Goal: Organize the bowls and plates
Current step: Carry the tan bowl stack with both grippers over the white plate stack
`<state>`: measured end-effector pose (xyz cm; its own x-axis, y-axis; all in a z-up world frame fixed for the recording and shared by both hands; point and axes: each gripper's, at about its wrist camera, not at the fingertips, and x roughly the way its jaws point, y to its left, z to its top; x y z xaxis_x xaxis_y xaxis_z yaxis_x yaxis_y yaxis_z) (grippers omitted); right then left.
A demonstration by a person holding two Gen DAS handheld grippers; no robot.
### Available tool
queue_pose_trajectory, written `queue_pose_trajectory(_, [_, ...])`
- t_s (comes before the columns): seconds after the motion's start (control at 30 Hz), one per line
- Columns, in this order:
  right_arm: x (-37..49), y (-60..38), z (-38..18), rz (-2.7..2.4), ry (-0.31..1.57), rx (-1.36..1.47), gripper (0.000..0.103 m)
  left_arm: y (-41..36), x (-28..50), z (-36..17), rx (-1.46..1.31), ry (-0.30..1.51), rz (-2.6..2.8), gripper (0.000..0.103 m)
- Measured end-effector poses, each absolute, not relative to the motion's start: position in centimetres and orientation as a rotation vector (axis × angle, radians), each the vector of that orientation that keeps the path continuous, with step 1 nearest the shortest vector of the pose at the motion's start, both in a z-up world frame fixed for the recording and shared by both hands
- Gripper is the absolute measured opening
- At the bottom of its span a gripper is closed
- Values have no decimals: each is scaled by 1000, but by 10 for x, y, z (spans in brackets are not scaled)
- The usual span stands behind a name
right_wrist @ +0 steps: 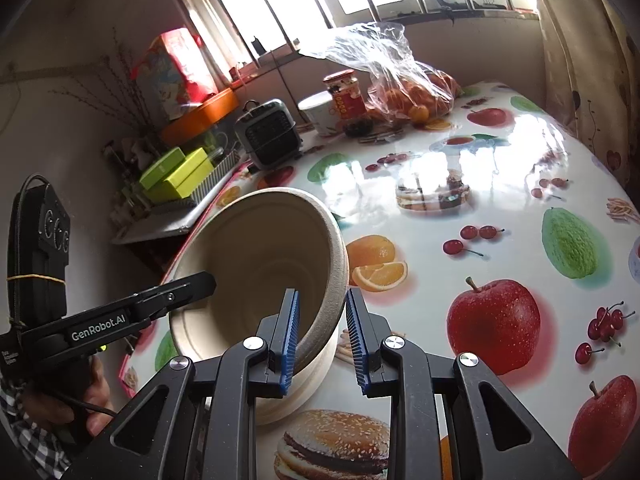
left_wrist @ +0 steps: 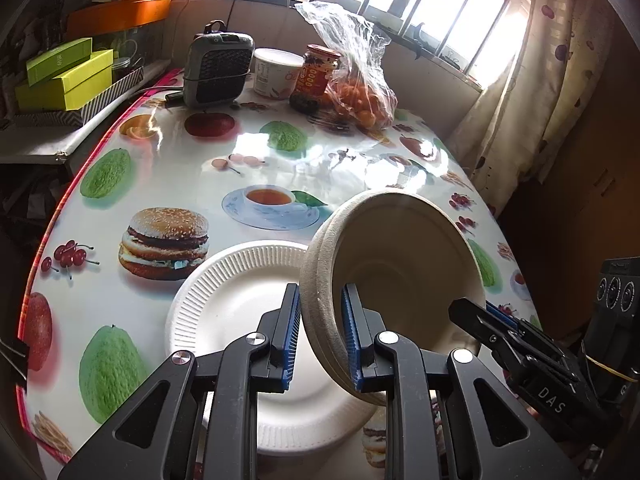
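A beige paper bowl, apparently several nested, hangs tilted above a white ribbed paper plate on the fruit-print table. My left gripper is shut on the bowl's left rim. My right gripper straddles the bowl's opposite rim; its left pad touches the rim and a gap shows at the right pad, so it looks open. In the left wrist view the right gripper's fingers reach in from the right. In the right wrist view the left gripper's fingers come in from the left.
At the table's far end stand a small grey heater, a white tub, a red-labelled jar and a plastic bag of oranges. Green boxes sit on a side shelf at left. A curtain hangs at right.
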<state>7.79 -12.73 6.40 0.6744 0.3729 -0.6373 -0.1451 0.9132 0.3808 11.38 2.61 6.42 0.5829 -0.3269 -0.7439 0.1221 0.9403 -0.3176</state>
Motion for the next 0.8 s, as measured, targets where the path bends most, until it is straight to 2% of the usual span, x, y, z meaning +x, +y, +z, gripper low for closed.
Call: queue_pose_trajectory(0.8, [102,-75,57,388,843,248,23,77,109,52,-294,929,-162,22])
